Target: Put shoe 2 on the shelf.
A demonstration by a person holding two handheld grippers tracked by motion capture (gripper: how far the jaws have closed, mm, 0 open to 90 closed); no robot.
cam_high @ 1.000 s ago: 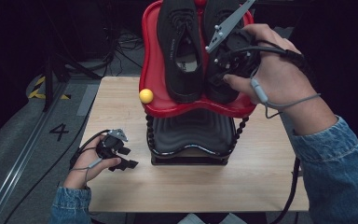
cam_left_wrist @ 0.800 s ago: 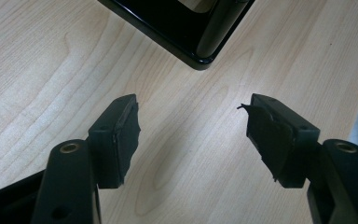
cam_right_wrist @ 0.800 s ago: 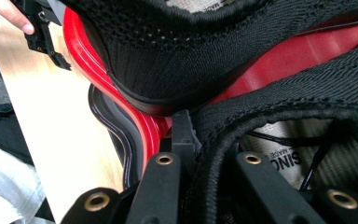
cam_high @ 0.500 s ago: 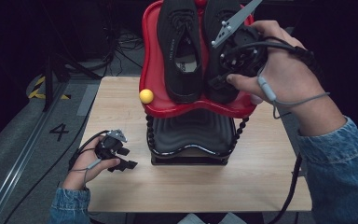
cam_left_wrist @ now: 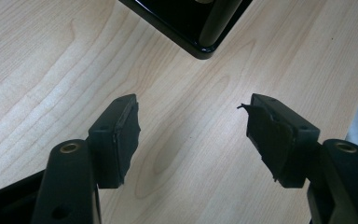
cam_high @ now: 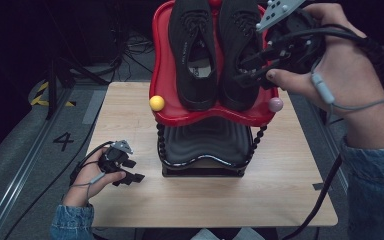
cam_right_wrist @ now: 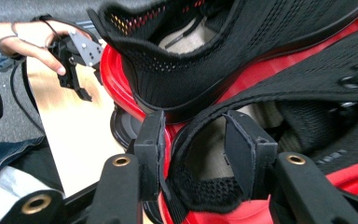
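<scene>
So the left hand [cam_high: 94, 172] sits low at the near left, denim cuff showing at the wrist, fingers wrapped around the left gripper [cam_high: 132, 170], which points off to the right. In its own view that left gripper's jaws stand wide apart with nothing between them. The right hand [cam_high: 330, 70] is up high at the far right, forearm in a denim sleeve coming in from the near right edge, knuckles toward the camera, thumb curled under the body of the right gripper [cam_high: 242, 70]. That one points left, and its jaws have just been opening; in the right gripper view they stand parted, one pad on each side of a heel rim, not squeezing it.
</scene>
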